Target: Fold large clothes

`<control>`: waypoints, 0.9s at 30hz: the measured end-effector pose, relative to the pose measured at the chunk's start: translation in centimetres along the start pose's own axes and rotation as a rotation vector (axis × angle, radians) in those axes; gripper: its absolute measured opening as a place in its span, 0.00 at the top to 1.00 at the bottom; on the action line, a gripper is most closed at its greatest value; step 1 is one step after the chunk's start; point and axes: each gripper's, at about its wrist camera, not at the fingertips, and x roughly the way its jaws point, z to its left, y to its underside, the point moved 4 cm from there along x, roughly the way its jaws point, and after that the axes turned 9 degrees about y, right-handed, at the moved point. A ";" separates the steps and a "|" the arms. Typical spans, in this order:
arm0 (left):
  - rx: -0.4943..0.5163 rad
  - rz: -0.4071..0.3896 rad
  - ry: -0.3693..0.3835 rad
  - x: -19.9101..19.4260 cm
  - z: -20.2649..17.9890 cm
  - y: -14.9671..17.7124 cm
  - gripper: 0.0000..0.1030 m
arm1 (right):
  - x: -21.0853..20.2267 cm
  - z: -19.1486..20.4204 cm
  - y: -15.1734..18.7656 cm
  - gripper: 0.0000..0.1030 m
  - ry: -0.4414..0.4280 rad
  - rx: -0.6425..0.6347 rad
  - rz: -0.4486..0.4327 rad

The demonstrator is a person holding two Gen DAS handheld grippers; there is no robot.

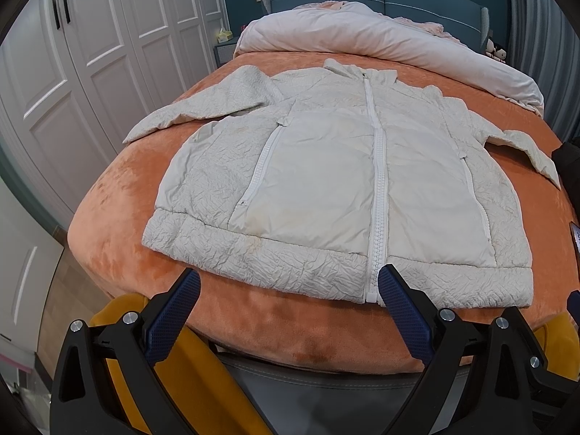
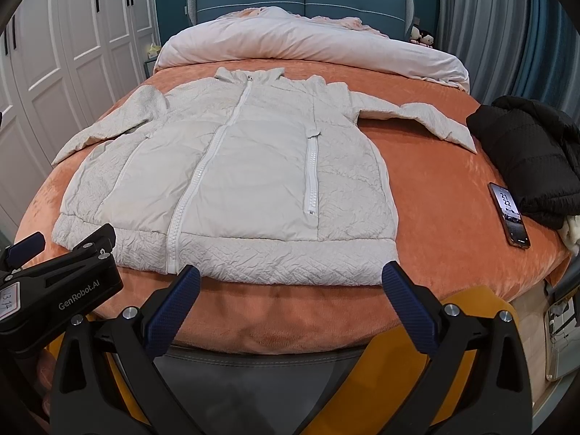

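A white jacket (image 1: 326, 181) lies flat and front-up on the orange blanket (image 1: 119, 246) of a bed, zipped, both sleeves spread outward, its hem toward the foot of the bed and its collar toward a rolled pink duvet (image 1: 380, 40). The left gripper (image 1: 288, 286) hovers just short of the hem near the zip's lower end, jaws spread wide and holding nothing. The right gripper (image 2: 290, 281) hangs likewise before the hem, jaws wide apart and empty; the left tool's black body shows at its lower left. To the jacket's right lie a black garment (image 2: 533, 152) and, just beside it, a phone (image 2: 509, 214) with a lit screen. White wardrobes (image 1: 90, 54) stand on the left.
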 end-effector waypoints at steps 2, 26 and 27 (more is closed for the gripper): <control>-0.001 0.005 0.002 0.1 0.0 0.1 0.07 | 0.0 0.1 0.1 0.05 -0.003 -0.003 0.001; -0.357 -0.013 0.042 9.0 9.8 -10.1 0.05 | 24.7 -26.2 -14.0 0.05 -0.065 0.773 0.107; -0.361 -0.007 0.040 9.7 9.8 -10.3 0.05 | 26.5 -26.8 -14.6 0.05 -0.086 0.812 0.118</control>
